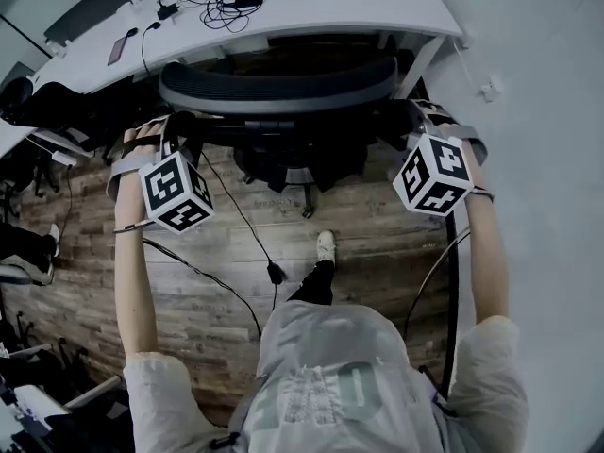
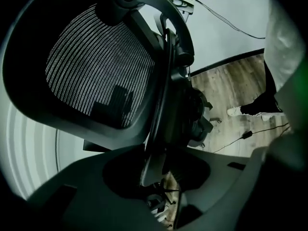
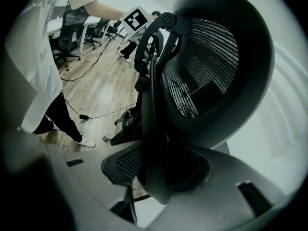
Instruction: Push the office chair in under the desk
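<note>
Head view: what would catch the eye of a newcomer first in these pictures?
The black office chair with its mesh backrest fills the top middle, at the edge of the white desk, which carries tangled cables. The left gripper and the right gripper each clasp one side of the backrest, their marker cubes standing out against the wooden floor.

I see the office chair (image 1: pixel 278 88) back as fine black mesh in a matt plastic frame; the floor (image 1: pixel 377 253) is grained wood planks, the counter (image 1: pixel 330 8) smooth white.
</note>
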The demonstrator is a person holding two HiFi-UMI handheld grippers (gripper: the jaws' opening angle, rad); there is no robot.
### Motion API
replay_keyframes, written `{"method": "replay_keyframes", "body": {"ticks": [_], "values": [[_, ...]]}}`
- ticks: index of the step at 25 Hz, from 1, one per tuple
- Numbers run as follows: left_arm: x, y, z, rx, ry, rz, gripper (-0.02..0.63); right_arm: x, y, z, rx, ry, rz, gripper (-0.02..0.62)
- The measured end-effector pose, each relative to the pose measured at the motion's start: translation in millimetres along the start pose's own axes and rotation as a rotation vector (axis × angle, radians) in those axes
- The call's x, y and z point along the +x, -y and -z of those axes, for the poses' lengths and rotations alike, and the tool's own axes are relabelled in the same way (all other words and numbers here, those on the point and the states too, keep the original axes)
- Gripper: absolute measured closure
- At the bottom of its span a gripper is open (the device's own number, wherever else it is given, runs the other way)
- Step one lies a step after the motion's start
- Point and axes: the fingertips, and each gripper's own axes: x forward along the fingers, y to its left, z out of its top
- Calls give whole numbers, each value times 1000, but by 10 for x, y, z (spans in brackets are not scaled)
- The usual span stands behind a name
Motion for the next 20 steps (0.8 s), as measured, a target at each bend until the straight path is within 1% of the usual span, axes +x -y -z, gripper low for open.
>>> {"method": "replay_keyframes", "body": {"ticks": [6,10,12,15,17,20], "values": [[518,-396,-178,-13,10,-24,457,418,560,255,9,-16,-1,434],[903,-665,-178,-12,-30,-14,457,739,881,310,9,-15,-4,434],[1170,-860,-203,-6,-47,-21,457,950,1108,371,16,-18,-7,434],[1594,-1162,-264,-12,-61,-6,457,1272,1488,485,25,-30,-24,434],[1709,-1273,-281,-5,-76,3,457,1340,1607,512,27,-33,-29,434],[1685,-1333,-288,17,-91,-6,457,1286,1629,495,27,-35,-16,434]]}}
